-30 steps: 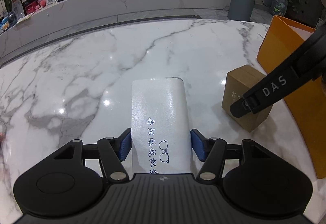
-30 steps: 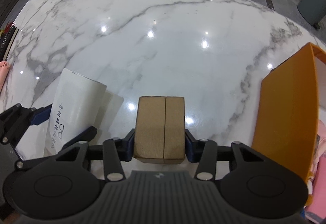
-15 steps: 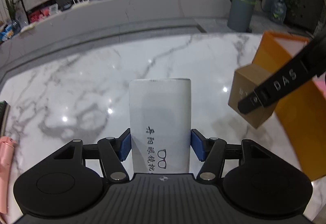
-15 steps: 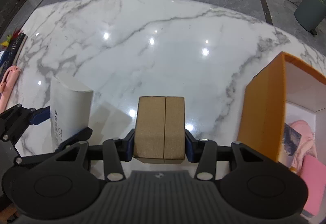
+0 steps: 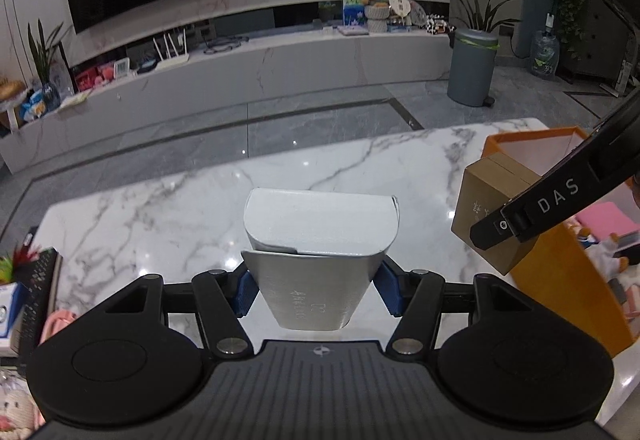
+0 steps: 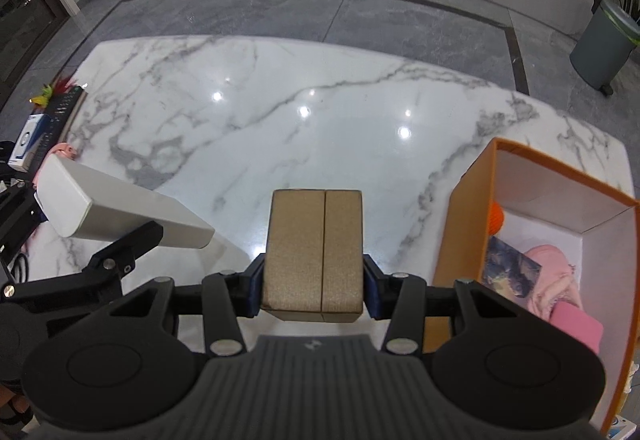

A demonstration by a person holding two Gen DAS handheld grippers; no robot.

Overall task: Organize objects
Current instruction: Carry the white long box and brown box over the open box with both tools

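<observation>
Kraft-brown carton (image 6: 316, 252) was clamped in right gripper (image 6: 314, 290), left of the orange box (image 6: 460, 224); white glasses case (image 5: 320, 264) clamped in left gripper (image 5: 318, 294), further left. Both held clear of the table, probably for boxing.

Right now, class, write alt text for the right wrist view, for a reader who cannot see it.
The right gripper holds a brown cardboard box above a white marble table. To its right stands an open orange box with pink things inside; at the left edge the left gripper holds a white case in the air.
</observation>
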